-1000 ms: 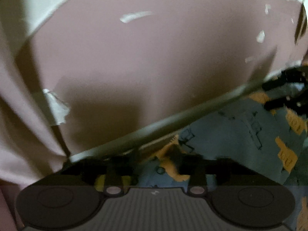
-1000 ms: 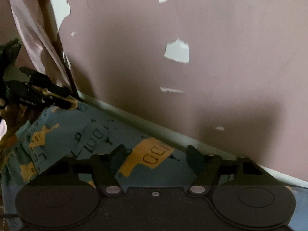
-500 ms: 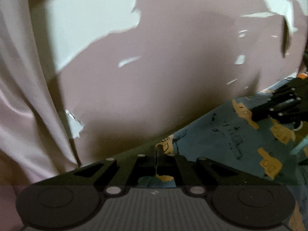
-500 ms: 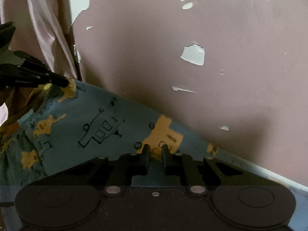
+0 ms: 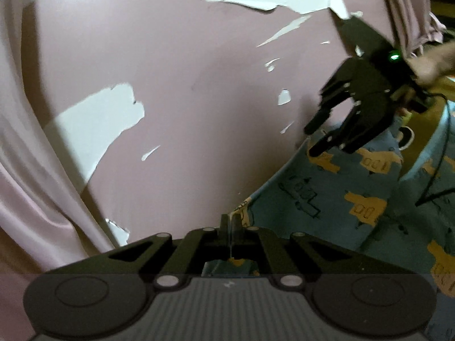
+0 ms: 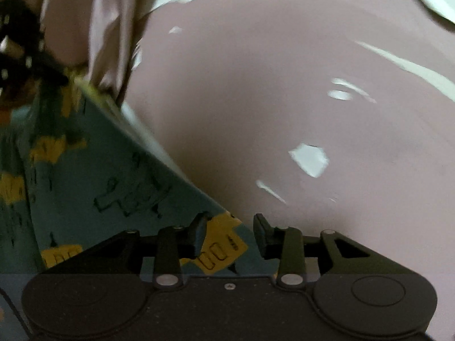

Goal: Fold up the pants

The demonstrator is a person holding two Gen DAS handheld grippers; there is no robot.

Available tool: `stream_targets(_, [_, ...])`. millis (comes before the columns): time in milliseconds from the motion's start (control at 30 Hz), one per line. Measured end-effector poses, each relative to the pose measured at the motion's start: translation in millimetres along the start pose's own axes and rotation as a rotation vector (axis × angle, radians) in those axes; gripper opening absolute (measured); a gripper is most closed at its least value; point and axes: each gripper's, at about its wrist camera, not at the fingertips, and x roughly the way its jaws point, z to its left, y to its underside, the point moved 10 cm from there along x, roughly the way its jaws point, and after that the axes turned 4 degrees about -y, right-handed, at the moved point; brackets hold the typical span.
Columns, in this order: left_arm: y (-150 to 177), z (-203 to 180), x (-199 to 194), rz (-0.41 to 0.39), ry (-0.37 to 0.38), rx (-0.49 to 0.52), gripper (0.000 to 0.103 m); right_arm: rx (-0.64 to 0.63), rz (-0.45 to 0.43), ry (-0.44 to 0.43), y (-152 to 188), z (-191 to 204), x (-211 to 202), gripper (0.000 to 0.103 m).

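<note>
Two claws lifting patterned pants by a peeling pink wall

The left claw (image 5: 229, 221) is pinching the edge of the blue pants (image 5: 327, 207); the right claw (image 6: 229, 231) is opening, its fingers astride the cloth without pressing it, before the pink wall (image 6: 284, 85) and curtain (image 5: 34, 170).

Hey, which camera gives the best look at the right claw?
The left wrist view: it shows the whole right claw from outside, its jaws opening above the blue printed pants. The right wrist view shows only its own fingers from behind, blurred, fabric lying between them.
</note>
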Motion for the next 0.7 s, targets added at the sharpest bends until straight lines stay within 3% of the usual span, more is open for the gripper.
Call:
stream_targets(167, [2,-6,-8,-0.007,0.005,0.037,0.0,-0.078,0.041,0.037,-1,-4,8,0.036])
stream_targets(200, [2,-7,-8,-0.007,0.006,0.04,0.0,-0.083,0.047,0.033,0,-5,9,0.031])
stream_targets(267, [3,-7,-9,0.0,0.008,0.033,0.0,-0.086,0.063,0.024,4,-4,8,0.005])
stream_targets(300, [3,-6,-10,0.003,0.008,0.03,0.0,-0.087,0.064,0.02,6,-3,6,0.001])
stream_targets(467, [3,0,-13,0.005,-0.008,0.007,0.0,-0.092,0.012,0.063,11,5,-25,0.0])
stream_targets(700, [9,2,-52,-0.043,0.022,-0.035,0.0,-0.177,-0.034,0.141,20,46,-107,0.0])
